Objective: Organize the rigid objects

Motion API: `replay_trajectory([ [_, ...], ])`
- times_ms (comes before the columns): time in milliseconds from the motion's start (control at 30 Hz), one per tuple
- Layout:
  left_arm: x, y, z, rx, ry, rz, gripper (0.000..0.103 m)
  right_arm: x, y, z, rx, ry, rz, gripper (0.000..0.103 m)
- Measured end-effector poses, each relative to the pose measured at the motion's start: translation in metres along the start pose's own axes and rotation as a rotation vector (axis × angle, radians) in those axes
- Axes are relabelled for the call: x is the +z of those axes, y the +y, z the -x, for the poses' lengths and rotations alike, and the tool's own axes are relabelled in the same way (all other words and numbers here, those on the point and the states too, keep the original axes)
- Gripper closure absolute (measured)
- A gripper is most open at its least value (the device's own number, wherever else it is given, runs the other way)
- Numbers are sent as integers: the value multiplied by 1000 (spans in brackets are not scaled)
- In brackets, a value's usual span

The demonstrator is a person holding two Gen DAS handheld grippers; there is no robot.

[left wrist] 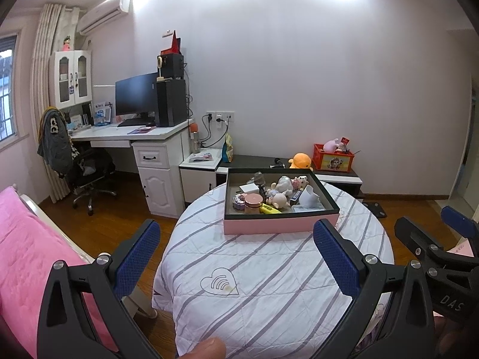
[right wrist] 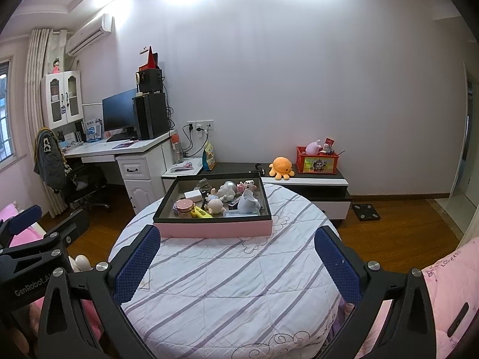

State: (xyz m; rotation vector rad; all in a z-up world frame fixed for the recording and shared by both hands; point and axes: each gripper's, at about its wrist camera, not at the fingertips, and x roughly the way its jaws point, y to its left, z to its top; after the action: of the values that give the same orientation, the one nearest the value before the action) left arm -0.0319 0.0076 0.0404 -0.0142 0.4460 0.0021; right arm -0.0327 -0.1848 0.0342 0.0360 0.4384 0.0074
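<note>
We hold our left gripper [left wrist: 236, 257] and right gripper [right wrist: 236, 261] with fingers spread and empty, because the little things sit together in the pink box [right wrist: 215, 229].

Bare striped quilt [right wrist: 227, 284] across the lower centre of the right wrist frame, open to approach, pink-sided box [right wrist: 215, 229] blocking the far centre, its tray crowded with small items, left gripper [right wrist: 45, 224] intruding at lower left
</note>
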Motion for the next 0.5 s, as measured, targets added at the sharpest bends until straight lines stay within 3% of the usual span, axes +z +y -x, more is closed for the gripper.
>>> replay_trajectory([
  [500,-1,5,-4,-23,15,13,0,0,2,-4,-5,5,-1,0],
])
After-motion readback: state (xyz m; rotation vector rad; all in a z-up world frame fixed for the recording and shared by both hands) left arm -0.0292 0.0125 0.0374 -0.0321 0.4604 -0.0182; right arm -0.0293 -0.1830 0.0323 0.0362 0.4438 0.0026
